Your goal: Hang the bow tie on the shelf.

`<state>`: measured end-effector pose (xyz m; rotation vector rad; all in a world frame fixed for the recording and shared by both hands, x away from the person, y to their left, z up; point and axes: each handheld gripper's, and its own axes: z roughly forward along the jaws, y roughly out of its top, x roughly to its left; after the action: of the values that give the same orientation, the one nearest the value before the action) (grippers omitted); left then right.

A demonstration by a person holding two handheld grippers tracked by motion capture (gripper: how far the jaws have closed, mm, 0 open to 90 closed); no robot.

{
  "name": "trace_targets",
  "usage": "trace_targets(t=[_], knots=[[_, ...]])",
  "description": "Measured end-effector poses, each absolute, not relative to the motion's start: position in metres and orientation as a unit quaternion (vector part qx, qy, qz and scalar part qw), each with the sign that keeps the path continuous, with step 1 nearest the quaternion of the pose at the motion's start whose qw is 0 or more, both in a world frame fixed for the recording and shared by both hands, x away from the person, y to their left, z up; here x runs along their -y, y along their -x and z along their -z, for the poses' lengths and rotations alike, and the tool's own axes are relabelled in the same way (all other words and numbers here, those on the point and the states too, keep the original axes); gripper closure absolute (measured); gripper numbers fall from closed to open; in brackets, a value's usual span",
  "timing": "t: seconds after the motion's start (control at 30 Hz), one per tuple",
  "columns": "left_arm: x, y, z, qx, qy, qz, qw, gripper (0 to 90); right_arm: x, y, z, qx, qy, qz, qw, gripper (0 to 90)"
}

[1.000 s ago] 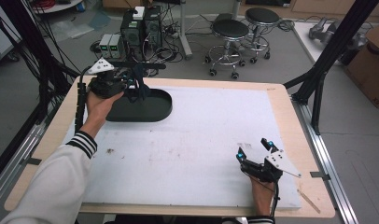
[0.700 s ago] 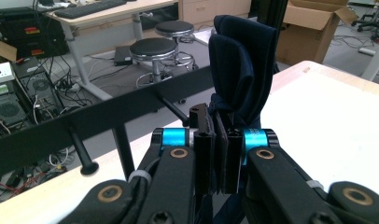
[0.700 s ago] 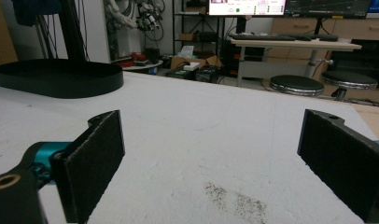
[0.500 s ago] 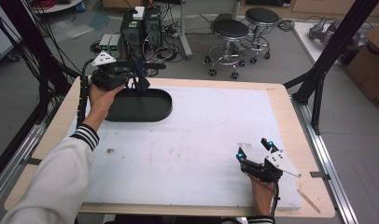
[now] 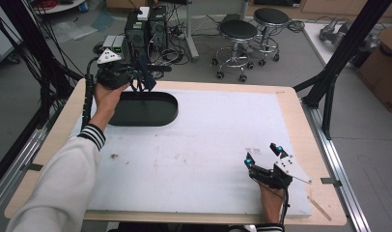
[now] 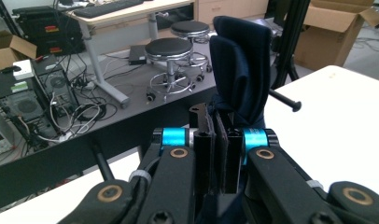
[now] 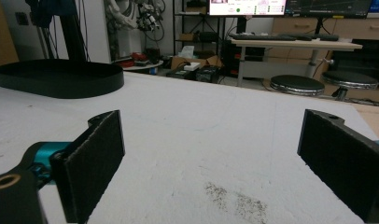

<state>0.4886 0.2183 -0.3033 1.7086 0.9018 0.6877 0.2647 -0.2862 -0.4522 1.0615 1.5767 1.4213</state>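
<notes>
My left gripper (image 5: pixel 142 79) hangs over the far left end of a black oval tray (image 5: pixel 169 114) and is shut on a dark blue piece of cloth (image 5: pixel 147 72). In the left gripper view the cloth (image 6: pixel 239 70) stands up from between the closed jaws of the left gripper (image 6: pixel 220 119), folded and limp. My right gripper (image 5: pixel 262 153) rests near the front right of the white mat, open, with nothing between its pads. From the right gripper view the right gripper (image 7: pixel 215 154) looks across the mat toward the tray (image 7: pixel 61 80) at the far left.
The white mat (image 5: pixel 208 140) covers most of the wooden table (image 5: pixel 307 145). Small dark smudges (image 7: pixel 234 198) mark the mat in front of the right gripper. Beyond the far edge stand stools (image 5: pixel 237 34) and computer cases (image 5: pixel 146 26). A black frame post (image 5: pixel 336 63) rises at the right.
The left gripper has moved with the cloth from over the tray's middle toward its far edge and slightly up. The right gripper has stayed put.
</notes>
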Motion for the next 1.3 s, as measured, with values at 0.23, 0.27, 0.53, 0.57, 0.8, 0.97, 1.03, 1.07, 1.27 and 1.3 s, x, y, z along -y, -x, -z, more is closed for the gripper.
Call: trace_targets(t=[0.23, 0.27, 0.53, 0.57, 0.8, 0.97, 1.03, 1.07, 1.27, 1.3], knots=[[-0.2163, -0.493, 0.3059, -0.383, -0.711, -0.292, 0.512, 86.9, 0.2862, -0.2646, 0.4522, -0.616, -0.415, -0.556, 0.374, 6.3], [-0.2162, -0.4937, 0.3061, -0.383, -0.711, -0.29, 0.513, 86.9, 0.2862, -0.2646, 0.4522, -0.616, -0.415, -0.555, 0.374, 6.3], [-0.2129, -0.4971, 0.3049, -0.384, -0.717, -0.301, 0.498, 86.9, 0.2862, -0.2646, 0.4522, -0.616, -0.415, -0.556, 0.374, 6.3], [-0.2123, -0.4976, 0.3058, -0.383, -0.72, -0.301, 0.495, 86.9, 0.2865, -0.2649, 0.4522, -0.616, -0.413, -0.556, 0.375, 6.3], [-0.2118, -0.4985, 0.308, -0.39, -0.723, -0.306, 0.481, 86.8, 0.2864, -0.2647, 0.4523, -0.616, -0.414, -0.556, 0.374, 6.3], [-0.2127, -0.4985, 0.309, -0.395, -0.726, -0.308, 0.472, 86.5, 0.2864, -0.2646, 0.4523, -0.616, -0.413, -0.557, 0.375, 6.3], [-0.2123, -0.4983, 0.309, -0.394, -0.727, -0.308, 0.47, 86.3, 0.2862, -0.2646, 0.4523, -0.615, -0.414, -0.557, 0.375, 6.3], [-0.2124, -0.4982, 0.309, -0.395, -0.727, -0.308, 0.469, 86.2, 0.2867, -0.2648, 0.4523, -0.616, -0.412, -0.556, 0.377, 6.3], [-0.2141, -0.4963, 0.3118, -0.395, -0.73, -0.309, 0.464, 80.9, 0.2863, -0.2644, 0.4523, -0.615, -0.413, -0.557, 0.375, 6.3], [-0.2146, -0.4956, 0.3128, -0.396, -0.732, -0.309, 0.46, 76.4, 0.2863, -0.2645, 0.4523, -0.615, -0.413, -0.557, 0.375, 6.3]])
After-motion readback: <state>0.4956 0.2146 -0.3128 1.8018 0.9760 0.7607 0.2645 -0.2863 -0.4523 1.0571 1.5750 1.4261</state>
